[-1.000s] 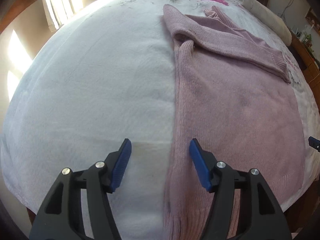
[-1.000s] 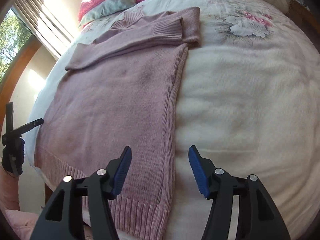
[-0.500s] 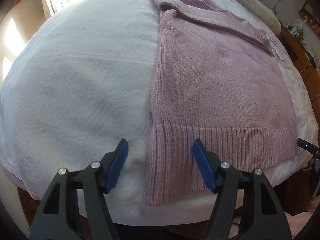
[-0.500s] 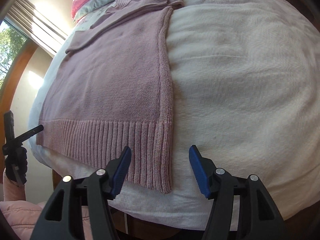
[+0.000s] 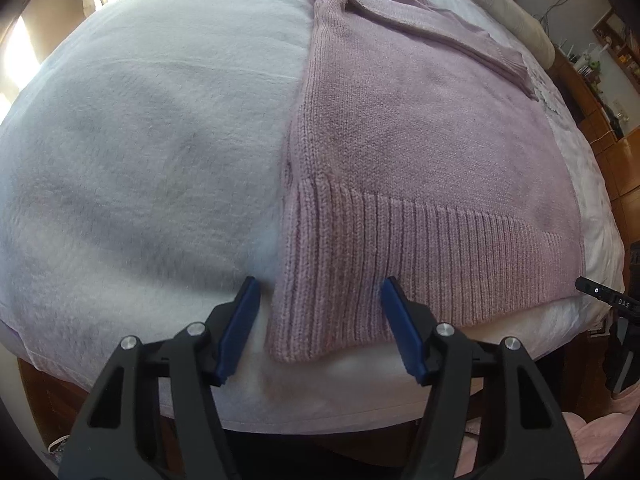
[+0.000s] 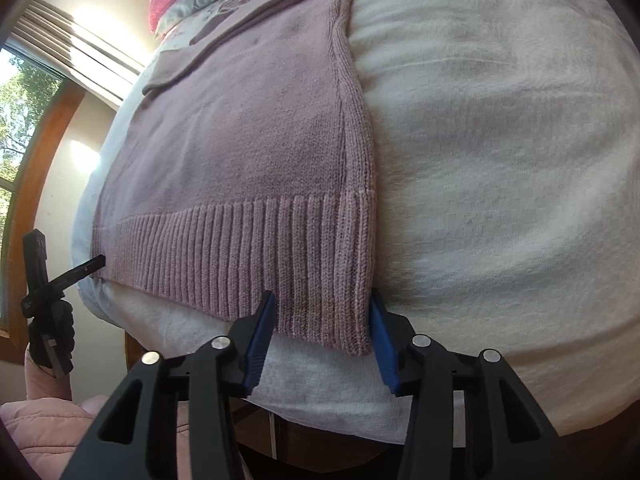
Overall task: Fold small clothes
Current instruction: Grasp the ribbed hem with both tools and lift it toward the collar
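Straddling sweater (image 5: pixel 420 152) hem corners, jaws apart

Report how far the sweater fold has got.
Done: the pink sweater lies flat on the bed, both sleeves folded across the chest. In hand: the left gripper and right gripper are open, each straddling a corner of the ribbed hem, nothing gripped. Left: clamp the corners and fold the hem up toward the collar.

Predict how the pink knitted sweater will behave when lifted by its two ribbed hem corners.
The pink knitted sweater will probably sag between the corners, since it lies limp over the white fleece blanket. Its ribbed hem looks stretchy, so may pull longer. The coarse knit likely grips well in the left gripper and right gripper.
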The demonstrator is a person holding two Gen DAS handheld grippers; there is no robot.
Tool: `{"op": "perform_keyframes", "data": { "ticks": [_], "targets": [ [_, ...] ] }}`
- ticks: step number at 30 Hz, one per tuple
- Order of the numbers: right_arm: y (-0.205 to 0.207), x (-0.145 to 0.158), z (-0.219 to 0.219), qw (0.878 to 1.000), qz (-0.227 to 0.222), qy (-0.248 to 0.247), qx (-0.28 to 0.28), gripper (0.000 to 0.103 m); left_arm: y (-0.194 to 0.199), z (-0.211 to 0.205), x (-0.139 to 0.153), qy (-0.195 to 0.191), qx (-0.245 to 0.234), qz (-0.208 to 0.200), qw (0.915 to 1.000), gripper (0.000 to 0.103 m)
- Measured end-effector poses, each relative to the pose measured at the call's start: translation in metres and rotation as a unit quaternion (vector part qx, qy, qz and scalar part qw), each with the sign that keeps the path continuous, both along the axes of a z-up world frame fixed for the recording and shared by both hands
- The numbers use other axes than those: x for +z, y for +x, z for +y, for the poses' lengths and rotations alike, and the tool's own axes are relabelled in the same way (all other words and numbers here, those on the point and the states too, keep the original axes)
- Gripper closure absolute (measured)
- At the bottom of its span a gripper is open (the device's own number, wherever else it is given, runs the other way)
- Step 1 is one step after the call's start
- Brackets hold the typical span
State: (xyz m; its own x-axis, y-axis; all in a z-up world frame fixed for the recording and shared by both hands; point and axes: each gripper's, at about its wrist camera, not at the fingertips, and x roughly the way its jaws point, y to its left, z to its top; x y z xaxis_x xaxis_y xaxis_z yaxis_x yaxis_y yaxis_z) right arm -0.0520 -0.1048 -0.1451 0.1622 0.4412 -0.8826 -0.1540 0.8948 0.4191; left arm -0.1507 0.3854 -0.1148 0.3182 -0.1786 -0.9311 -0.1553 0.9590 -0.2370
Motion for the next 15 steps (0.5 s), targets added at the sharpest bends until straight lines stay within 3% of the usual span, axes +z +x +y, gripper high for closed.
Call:
{"op": "perform_keyframes", "data": {
  "ticks": [4,6,10,15],
  "targets": [
    [-0.001,-0.004,-0.007,0.999,0.014,0.029,-0.007,0.086,0.000,0.002,-0.002,-0.035,0.000,0.002,0.9994,0.072],
    [-0.001,-0.006,-0.008,0.999,0.022,0.046,-0.008,0.092,-0.001,0.001,-0.003,-0.055,0.001,0.002,0.9985,0.086],
    [-0.002,-0.003,-0.017,0.995,0.029,0.098,-0.020,0.093,-0.003,-0.003,0.000,-0.065,-0.005,-0.008,0.9979,0.089],
    [0.007,0.024,-0.023,0.987,0.011,0.158,-0.024,0.093,-0.001,0.003,0.027,-0.110,-0.001,-0.044,0.9930,0.090]
  ]
}}
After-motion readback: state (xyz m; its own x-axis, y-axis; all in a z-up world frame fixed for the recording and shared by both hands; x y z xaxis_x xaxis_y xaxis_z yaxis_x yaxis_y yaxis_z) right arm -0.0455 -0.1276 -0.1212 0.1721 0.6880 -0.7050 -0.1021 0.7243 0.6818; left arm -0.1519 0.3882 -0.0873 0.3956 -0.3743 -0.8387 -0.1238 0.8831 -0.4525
